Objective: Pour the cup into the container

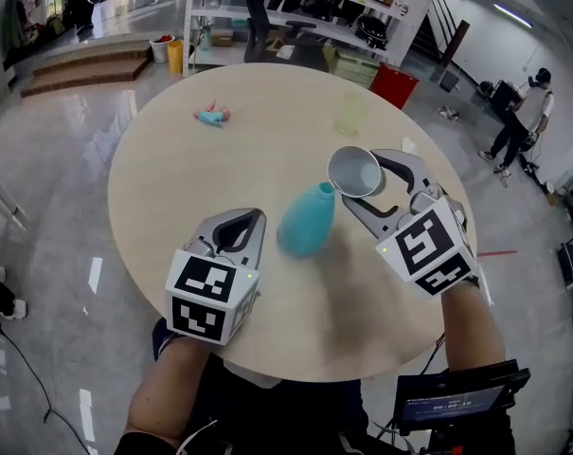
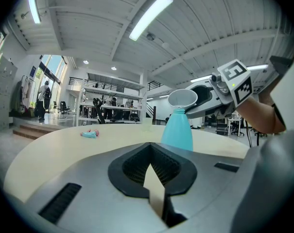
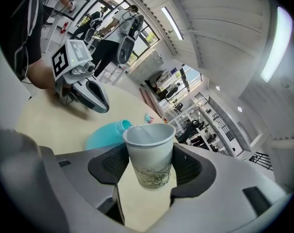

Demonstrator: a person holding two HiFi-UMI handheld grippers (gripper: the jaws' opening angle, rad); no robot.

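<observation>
A teal bottle-shaped container (image 1: pixel 305 221) stands upright near the middle of the round wooden table (image 1: pixel 172 159). My right gripper (image 1: pixel 362 180) is shut on a white paper cup (image 1: pixel 354 172) with a green leaf print. It holds the cup tilted, with the rim just above the container's narrow mouth. In the right gripper view the cup (image 3: pixel 149 154) sits between both pads, and the container (image 3: pixel 105 132) lies behind it. My left gripper (image 1: pixel 256 216) rests low, just left of the container, shut and holding nothing. The left gripper view shows the container (image 2: pixel 177 130) with the cup (image 2: pixel 182 98) over it.
A small teal and pink toy (image 1: pixel 212 115) lies at the table's far left. A pale translucent cup (image 1: pixel 350 115) stands at the far side. Beyond the table are a red bin (image 1: pixel 393 83), metal shelves (image 1: pixel 267 8) and a person (image 1: pixel 518 117) at the far right.
</observation>
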